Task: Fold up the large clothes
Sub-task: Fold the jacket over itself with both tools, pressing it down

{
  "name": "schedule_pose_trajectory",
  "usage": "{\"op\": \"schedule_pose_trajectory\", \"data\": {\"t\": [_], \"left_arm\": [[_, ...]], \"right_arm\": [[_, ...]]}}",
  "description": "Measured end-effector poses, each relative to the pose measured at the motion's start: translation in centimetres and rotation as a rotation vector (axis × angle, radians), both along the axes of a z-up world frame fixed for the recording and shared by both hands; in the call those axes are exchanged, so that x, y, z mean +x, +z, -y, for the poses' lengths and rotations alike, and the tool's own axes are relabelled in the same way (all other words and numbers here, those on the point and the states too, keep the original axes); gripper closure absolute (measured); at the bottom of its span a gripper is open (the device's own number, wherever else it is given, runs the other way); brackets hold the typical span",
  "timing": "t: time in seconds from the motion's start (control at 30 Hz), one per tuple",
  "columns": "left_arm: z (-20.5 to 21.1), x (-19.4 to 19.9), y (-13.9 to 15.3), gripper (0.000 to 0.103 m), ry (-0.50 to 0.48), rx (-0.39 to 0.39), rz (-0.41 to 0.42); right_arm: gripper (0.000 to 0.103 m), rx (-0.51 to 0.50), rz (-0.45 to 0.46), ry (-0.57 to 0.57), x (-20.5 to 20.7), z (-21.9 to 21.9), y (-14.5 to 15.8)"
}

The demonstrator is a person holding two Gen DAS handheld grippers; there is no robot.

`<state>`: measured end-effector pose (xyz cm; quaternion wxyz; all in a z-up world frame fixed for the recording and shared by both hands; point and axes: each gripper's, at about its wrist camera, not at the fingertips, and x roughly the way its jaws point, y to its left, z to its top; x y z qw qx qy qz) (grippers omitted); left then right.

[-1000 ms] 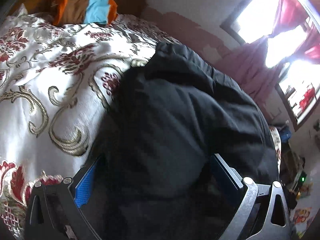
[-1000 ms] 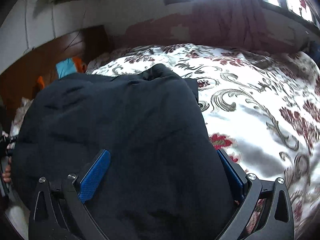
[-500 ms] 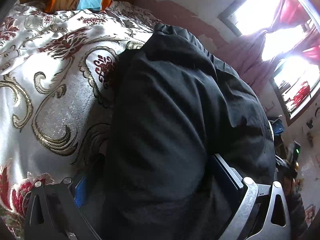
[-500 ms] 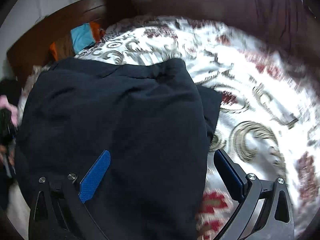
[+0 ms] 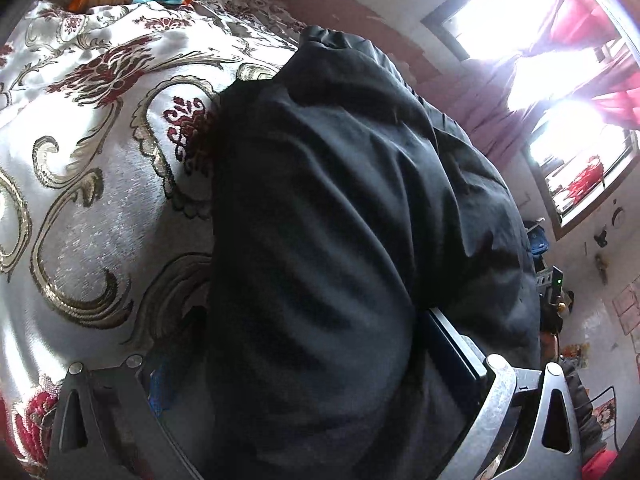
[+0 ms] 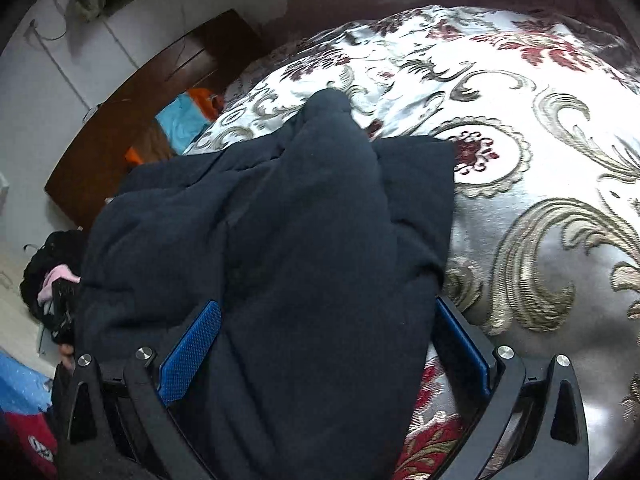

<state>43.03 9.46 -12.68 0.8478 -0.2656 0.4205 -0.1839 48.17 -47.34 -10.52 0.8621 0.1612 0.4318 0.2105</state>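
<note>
A wide bed covered by a shiny white satin bedspread (image 6: 540, 216) with gold scrollwork and dark red flowers fills most of both views. On it lies the large dark navy fabric garment (image 6: 288, 240), bunched into a thick, rumpled heap of several layers — it sits toward the bedspread's near edge, and in the right wrist view one flat squared corner of it pokes out onto the pattern beside a red flower motif. In the left wrist view the same garment (image 5: 320, 220) rises as a tall creased mound, with bare bedspread (image 5: 92, 160) to its left.

Behind the bed stands a dark brown wooden headboard (image 6: 132, 120), and against it rests a striped pillow in orange, brown and light blue (image 6: 184, 120) (only partly seen past the bedspread's far edge). Bright windows with red curtains (image 5: 592, 52) light the wall in the left wrist view.

The right gripper (image 6: 324, 348) has its black fingers with blue textured pads (image 6: 192, 352) spread wide, the garment's bulk lying between them; the left pad shows bare on top of the cloth, so it is not pinching. The left gripper (image 5: 304, 364) also straddles the garment — its fingers stand far apart, one pad half buried under cloth, the other pressed against the mound's side.
</note>
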Motion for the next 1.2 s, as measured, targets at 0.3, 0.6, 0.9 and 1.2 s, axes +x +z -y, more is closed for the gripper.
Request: {"op": "schedule_pose_trajectory", "data": {"t": [0.3,0.6,0.9,1.2], "left_arm": [[0.7,0.4,0.2,0.000,-0.009,0.004,0.001],[1.4,0.4,0.4,0.000,-0.022,0.017,0.007],[1.3,0.9,0.5,0.000,-0.061,-0.004,-0.013],[2.0,0.0,0.7,0.032,-0.015,-0.054,-0.028]], "right_arm": [[0.001,0.048,0.004,0.081,0.5,-0.4,-0.4],[0.001,0.058,0.017,0.076,0.1,0.0,-0.7],[0.002,-0.011,0.011,0.037,-0.3,-1.2,-0.4],[0.060,-0.060,0.021,-0.076,-2.9,-2.3,1.3]]}}
